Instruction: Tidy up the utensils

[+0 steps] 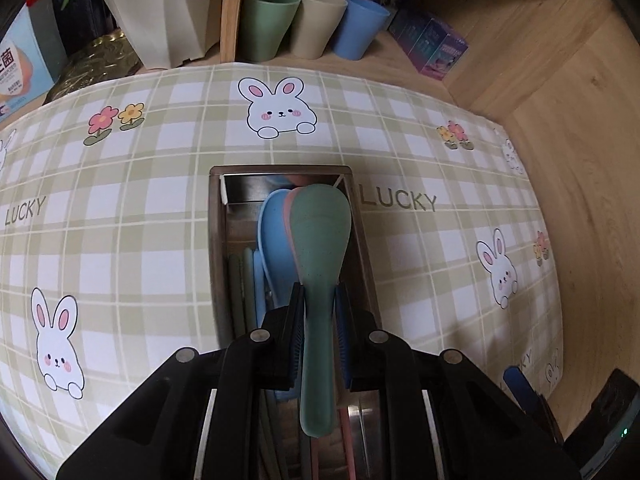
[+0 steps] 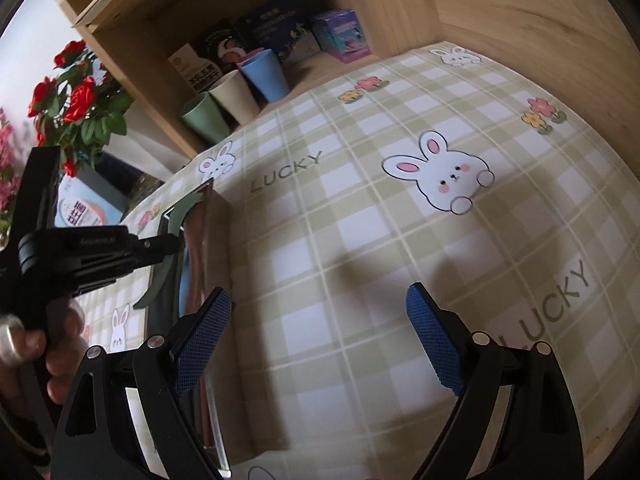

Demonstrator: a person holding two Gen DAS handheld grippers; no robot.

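My left gripper [image 1: 319,298] is shut on the handle of a green rice spoon [image 1: 320,232] and holds it over a long steel utensil box [image 1: 218,240]. In the box lie a blue spoon [image 1: 272,232], a pink one under the green bowl, and pale green handles. In the right wrist view the left gripper [image 2: 170,246] holds the green spoon [image 2: 176,216] above the same box [image 2: 214,240]. My right gripper [image 2: 318,320] is open and empty over the checked tablecloth, just right of the box.
Green [image 1: 266,24], beige [image 1: 318,24] and blue [image 1: 362,28] cups stand in a wooden shelf at the back. Boxes [image 1: 434,46] sit beside them. A white planter [image 1: 160,12] and red flowers [image 2: 76,100] stand at the back left. A wooden wall [image 1: 560,80] bounds the right.
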